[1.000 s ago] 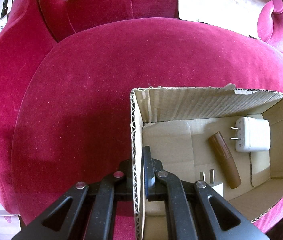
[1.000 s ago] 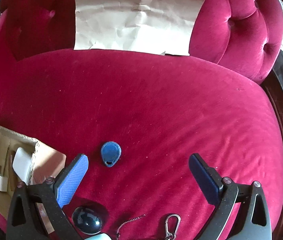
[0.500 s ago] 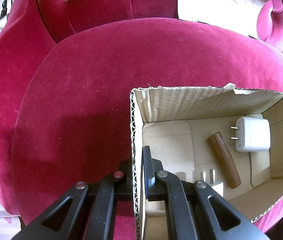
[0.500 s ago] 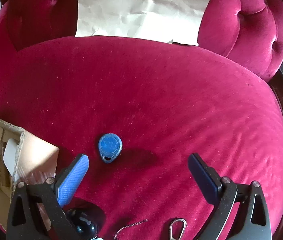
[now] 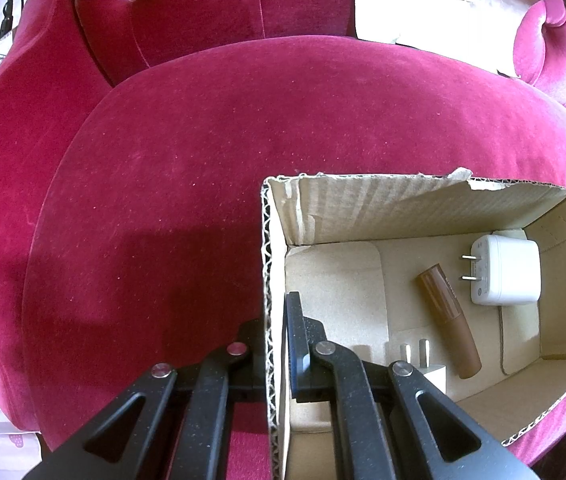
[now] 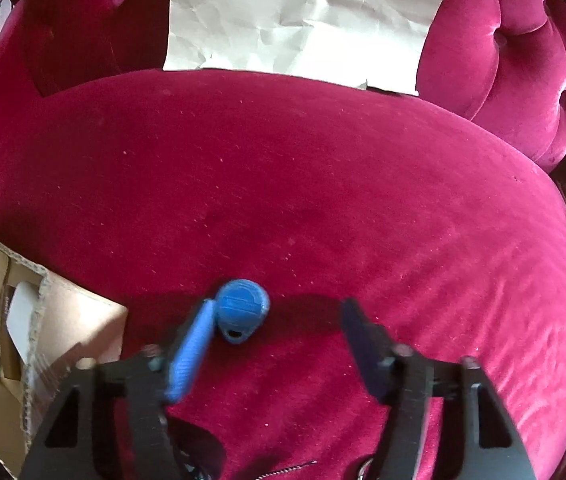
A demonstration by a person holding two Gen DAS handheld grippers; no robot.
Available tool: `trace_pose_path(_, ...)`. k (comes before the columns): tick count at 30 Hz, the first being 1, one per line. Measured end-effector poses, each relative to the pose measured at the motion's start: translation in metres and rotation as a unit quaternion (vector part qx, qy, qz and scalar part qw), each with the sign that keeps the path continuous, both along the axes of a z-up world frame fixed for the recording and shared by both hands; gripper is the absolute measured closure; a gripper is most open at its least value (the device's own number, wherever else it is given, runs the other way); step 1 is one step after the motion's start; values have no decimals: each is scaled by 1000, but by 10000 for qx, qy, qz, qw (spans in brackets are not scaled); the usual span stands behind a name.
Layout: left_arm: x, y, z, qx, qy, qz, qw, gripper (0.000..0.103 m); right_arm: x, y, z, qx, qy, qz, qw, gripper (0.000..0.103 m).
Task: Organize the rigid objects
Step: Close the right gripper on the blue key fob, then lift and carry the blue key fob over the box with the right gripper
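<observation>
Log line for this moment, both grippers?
left gripper: shut on box wall | right gripper: jaws just been closing, blue fob between, not yet pinched | in box: charger, brown tube

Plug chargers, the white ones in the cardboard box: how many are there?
2. One large white plug charger lies at the cardboard box's far right end; a smaller white plug charger sits near the bottom, partly hidden behind the black linkage. More may be hidden.
</observation>
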State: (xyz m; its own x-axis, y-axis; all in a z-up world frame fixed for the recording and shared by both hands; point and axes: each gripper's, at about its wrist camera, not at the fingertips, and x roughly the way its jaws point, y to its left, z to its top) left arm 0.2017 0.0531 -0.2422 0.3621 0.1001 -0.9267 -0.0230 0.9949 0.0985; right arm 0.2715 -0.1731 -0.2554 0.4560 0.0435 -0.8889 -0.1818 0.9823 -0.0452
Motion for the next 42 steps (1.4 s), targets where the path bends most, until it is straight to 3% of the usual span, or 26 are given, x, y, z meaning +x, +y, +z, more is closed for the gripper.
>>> trace_pose_path(1, 0, 0, 0, 0, 1, 4, 10000, 99, 0, 2, 1, -14, -10, 35, 10000, 75)
trace_pose_path(11, 2, -2, 1, 7, -2, 4, 10000, 99, -1, 4, 8, 18, 6, -10, 10000, 75)
trace_pose_path(30, 3, -3, 2, -8, -27, 49, 10000, 98, -23, 21, 58, -104, -3, -54, 9999, 74)
trace_pose_path(42, 2, -4, 0, -16, -50, 62, 10000, 98, -43, 44, 92, 83, -159, 200, 9996, 74)
